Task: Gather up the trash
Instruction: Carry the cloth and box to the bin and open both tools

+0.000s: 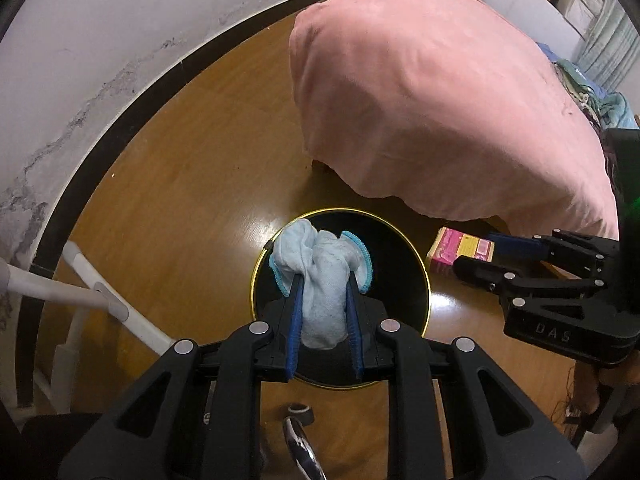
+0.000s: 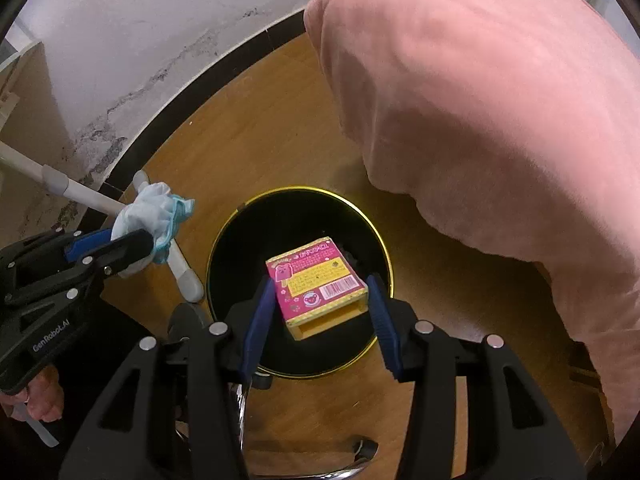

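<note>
A black round bin with a gold rim (image 1: 427, 292) (image 2: 216, 240) stands on the wooden floor. My left gripper (image 1: 324, 276) is shut on a crumpled light blue cloth (image 1: 320, 276) and holds it over the bin's mouth; it also shows at the left of the right wrist view (image 2: 148, 220). My right gripper (image 2: 322, 284) is over the bin with a pink and yellow carton (image 2: 316, 286) between its fingers. The carton touches the left finger; a small gap shows at the right finger. The carton also shows in the left wrist view (image 1: 460, 250).
A bed under a pink blanket (image 1: 440, 92) (image 2: 500, 120) rises right behind the bin. A white tube frame (image 1: 92, 292) (image 2: 88, 194) stands to the left by the wall with a black skirting. A chrome chair base (image 1: 300, 448) lies below the grippers.
</note>
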`<action>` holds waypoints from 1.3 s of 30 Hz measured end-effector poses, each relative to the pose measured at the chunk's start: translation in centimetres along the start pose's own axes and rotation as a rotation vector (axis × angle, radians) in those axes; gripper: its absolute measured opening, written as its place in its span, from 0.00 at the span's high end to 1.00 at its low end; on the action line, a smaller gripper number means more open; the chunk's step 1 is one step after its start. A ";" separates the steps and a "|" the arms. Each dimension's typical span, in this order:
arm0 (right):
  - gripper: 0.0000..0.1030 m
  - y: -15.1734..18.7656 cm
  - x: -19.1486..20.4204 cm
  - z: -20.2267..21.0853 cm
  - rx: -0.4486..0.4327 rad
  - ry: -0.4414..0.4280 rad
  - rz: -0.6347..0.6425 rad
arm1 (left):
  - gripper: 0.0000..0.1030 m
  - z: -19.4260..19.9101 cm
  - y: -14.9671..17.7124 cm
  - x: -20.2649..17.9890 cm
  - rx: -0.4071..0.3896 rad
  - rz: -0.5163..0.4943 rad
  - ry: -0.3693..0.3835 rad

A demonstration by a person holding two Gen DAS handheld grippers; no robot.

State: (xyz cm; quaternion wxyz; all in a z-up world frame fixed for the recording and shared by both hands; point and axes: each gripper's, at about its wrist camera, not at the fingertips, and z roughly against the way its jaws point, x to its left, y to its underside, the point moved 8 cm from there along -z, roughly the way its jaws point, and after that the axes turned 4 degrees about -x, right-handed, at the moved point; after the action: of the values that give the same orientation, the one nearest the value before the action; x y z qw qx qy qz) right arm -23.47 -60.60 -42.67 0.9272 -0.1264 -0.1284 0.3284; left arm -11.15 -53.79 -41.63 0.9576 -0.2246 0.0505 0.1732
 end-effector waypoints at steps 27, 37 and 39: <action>0.48 -0.9 0.5 0.8 -0.033 -0.011 -0.012 | 0.69 0.1 0.1 -0.6 0.018 0.006 0.031; 0.46 -1.6 -0.1 2.1 -0.063 -0.012 -0.042 | 0.40 0.3 0.0 -1.3 0.017 -0.012 0.041; 0.43 -1.9 -0.3 2.7 -0.077 -0.008 -0.048 | 0.35 0.6 -0.2 -1.7 0.003 -0.030 0.042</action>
State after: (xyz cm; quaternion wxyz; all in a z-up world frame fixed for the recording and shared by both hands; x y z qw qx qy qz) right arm -23.46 -61.83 -39.58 0.9287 -0.1574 -0.1477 0.3015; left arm -12.67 -54.17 -40.72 0.9592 -0.2272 0.0674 0.1539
